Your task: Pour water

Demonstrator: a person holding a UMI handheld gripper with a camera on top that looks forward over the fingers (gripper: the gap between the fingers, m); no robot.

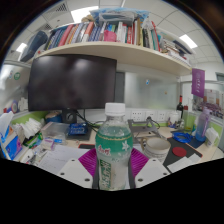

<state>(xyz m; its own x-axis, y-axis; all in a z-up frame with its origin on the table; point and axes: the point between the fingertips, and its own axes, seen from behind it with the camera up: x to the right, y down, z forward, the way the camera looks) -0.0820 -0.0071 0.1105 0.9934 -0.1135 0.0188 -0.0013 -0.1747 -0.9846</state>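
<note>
Cluttered counter [60, 152] and monitor [70, 82] lie beyond; jaws pinch the capped water bottle [113, 150], so uncap first and tilt slowly.

Well beyond the fingers a dark monitor [71, 82] stands on a cluttered desk [160, 128], with a pale wall behind it. Above the monitor a long shelf [140, 55] runs across, packed with a row of upright books [105, 33]. Higher still, bright rectangular ceiling lights [85, 13] glow, one over the shelf and others off to either side.
</note>
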